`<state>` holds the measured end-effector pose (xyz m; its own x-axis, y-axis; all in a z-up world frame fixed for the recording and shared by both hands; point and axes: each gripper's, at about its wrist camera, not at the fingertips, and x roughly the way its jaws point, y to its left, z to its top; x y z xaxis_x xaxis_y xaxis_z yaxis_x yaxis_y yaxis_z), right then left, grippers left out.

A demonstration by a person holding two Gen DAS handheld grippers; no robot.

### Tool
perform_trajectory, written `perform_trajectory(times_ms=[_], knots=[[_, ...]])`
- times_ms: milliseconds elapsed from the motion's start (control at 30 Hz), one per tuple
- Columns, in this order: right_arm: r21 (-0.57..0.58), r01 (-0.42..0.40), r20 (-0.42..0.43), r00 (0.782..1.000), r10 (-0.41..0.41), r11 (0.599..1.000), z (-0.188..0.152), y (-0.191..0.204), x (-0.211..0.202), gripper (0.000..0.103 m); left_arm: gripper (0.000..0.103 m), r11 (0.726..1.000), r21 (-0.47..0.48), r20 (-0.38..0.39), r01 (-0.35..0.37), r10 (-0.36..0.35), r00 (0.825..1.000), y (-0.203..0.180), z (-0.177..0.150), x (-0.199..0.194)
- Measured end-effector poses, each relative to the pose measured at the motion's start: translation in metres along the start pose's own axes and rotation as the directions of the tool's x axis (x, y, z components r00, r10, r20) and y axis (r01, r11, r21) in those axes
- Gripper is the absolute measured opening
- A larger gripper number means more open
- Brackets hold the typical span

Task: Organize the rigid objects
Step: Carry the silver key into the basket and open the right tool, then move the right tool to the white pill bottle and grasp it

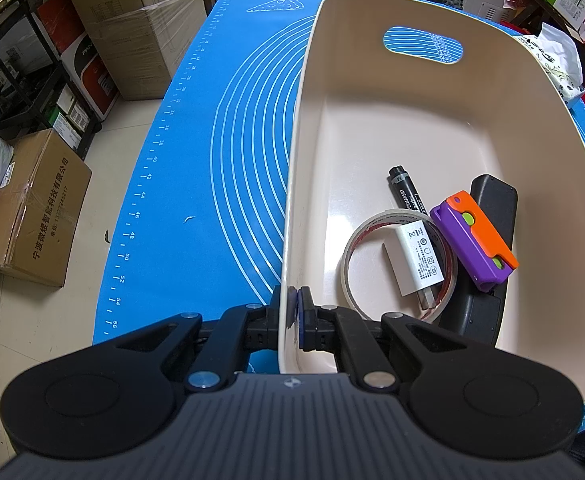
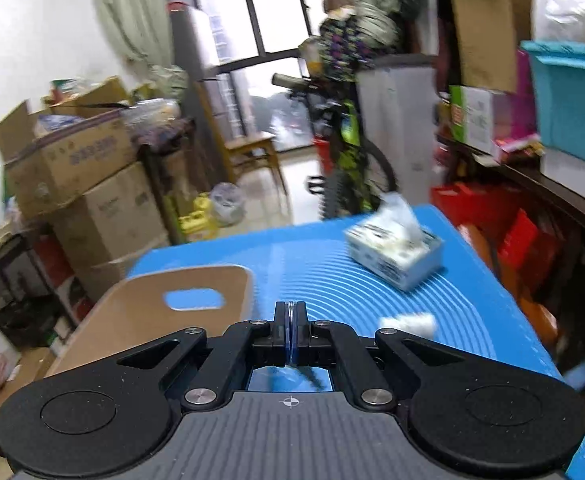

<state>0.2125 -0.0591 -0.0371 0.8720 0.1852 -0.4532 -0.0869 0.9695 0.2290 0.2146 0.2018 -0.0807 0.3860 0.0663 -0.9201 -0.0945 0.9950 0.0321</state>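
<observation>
Pinching bin (image 1: 432,80) rim w/ left gripper (image 1: 293,306); right gripper (image 2: 290,312) apart.

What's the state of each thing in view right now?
left gripper: shut on bin's near wall
right gripper: shut, empty
bin: upright on mat
tape roll: flat in bin
charger: lying on tape roll
marker: capped, in bin
tissue box: open, tissue sticking out

A cream storage bin (image 1: 444,92) sits on a bright blue baking mat (image 1: 212,152) printed with white concentric arcs and ruler marks. Inside lie a black marker (image 1: 406,191), a clear tape roll (image 1: 398,264), a white charger (image 1: 418,258), a purple-and-orange toy (image 1: 472,240) with green buttons, and a black remote (image 1: 492,200).
</observation>
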Motion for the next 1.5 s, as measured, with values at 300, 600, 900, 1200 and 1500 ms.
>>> perform_trajectory(times_ms=[300, 600, 900, 1200, 1500], knots=[[-0.112, -0.132, -0.025, 0.991, 0.130, 0.985, 0.009, 0.054, 0.018, 0.013, 0.007, 1.000, 0.000, 0.000, -0.001, 0.001, 1.000, 0.000, 0.000, 0.000], [-0.223, -0.192, -0.173, 0.973, 0.155, 0.956, -0.016, 0.091, 0.045, 0.013, 0.007, 1.000, 0.000, 0.000, -0.001, 0.001, 1.000, 0.000, 0.000, 0.000], [-0.267, -0.219, -0.341, 0.932, 0.121, 0.938, -0.038, 0.092, 0.064, 0.016, 0.007, 1.000, 0.003, 0.000, -0.005, 0.005, 1.000, -0.001, 0.000, -0.001], [-0.219, -0.240, -0.281, 0.944, 0.175, 0.946, -0.020, 0.066, 0.048, 0.063, 0.008, 1.000, 0.004, 0.000, -0.007, 0.007, 1.000, 0.000, 0.000, -0.002], [-0.244, -0.101, -0.110, 0.991, 0.076, 0.965, 0.014, 0.018, 0.035, 0.082, 0.008, 1.000, 0.002, -0.003, -0.011, 0.011, 1.000, -0.001, 0.001, -0.002]])
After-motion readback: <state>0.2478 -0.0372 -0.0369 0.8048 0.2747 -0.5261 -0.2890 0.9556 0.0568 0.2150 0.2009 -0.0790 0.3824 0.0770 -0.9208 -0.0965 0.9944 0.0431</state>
